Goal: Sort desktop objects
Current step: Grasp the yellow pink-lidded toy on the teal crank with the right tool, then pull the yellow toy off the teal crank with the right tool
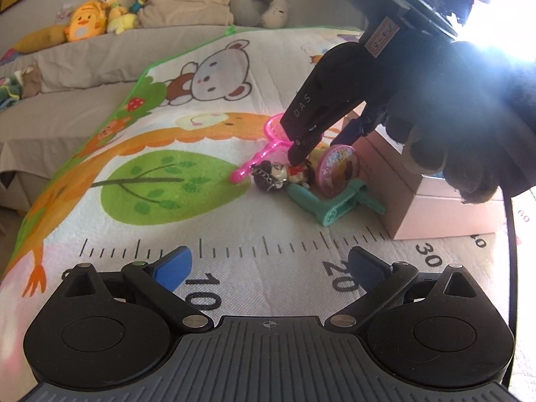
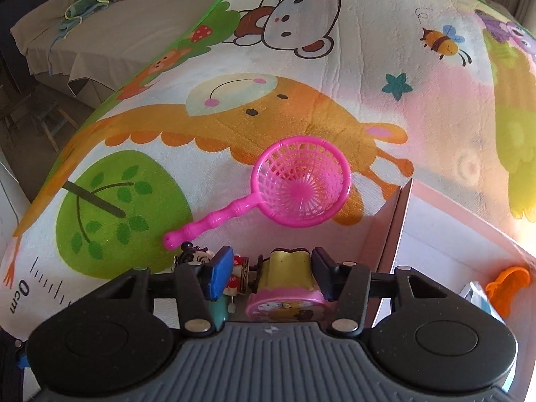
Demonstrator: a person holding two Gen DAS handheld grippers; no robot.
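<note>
A pile of small toys lies on the cartoon play mat point(image 1: 207, 201): a pink toy net point(image 2: 301, 181), a doll keychain point(image 1: 278, 176), a pink round toy with a yellow back point(image 2: 288, 278) and a teal plastic piece point(image 1: 321, 201). My right gripper point(image 2: 273, 273) is low over the pile, its blue pads point(image 2: 219, 276) on either side of the pink and yellow toy, not pressed on it. It shows in the left wrist view point(image 1: 301, 147) reaching down onto the toys. My left gripper point(image 1: 268, 268) is open and empty above the ruler print.
A pink open box point(image 2: 402, 221) stands right of the pile, holding an orange toy point(image 2: 509, 281). It also shows in the left wrist view point(image 1: 418, 211). Behind the mat is a grey bed with plush toys point(image 1: 87, 20) and pillows.
</note>
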